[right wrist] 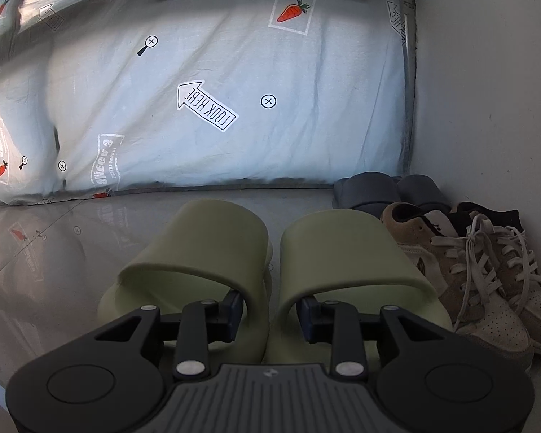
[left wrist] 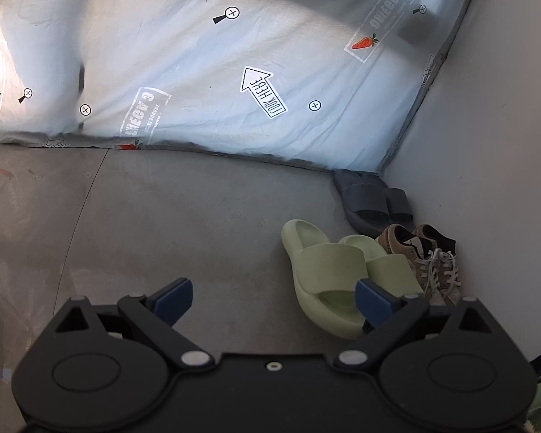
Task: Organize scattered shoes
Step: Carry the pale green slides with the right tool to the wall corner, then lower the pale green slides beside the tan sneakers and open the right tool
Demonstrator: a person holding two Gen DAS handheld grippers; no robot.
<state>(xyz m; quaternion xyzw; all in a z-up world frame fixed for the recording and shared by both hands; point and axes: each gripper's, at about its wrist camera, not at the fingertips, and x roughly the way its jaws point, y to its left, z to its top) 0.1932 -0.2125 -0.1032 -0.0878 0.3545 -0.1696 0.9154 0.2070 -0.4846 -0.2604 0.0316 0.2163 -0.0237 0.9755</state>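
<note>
A pair of pale green slippers (right wrist: 342, 263) stands side by side on the grey floor, toes toward the bed. My right gripper (right wrist: 270, 310) comes in from the heel end. One finger is under each strap, and the pads pinch the two inner strap walls together. In the left wrist view the green slippers (left wrist: 324, 270) lie just ahead and to the right of my left gripper (left wrist: 274, 301). That gripper is open with only floor between its blue pads. Tan lace-up sneakers (right wrist: 487, 270) and dark grey slippers (right wrist: 378, 187) are lined up along the wall.
A bed with a pale printed sheet (left wrist: 234, 72) hangs to the floor across the back. A white wall (left wrist: 487, 144) closes the right side and forms a corner with the bed. The sneakers (left wrist: 425, 263) and grey slippers (left wrist: 375, 202) fill that corner. Glossy floor (left wrist: 144, 216) stretches left.
</note>
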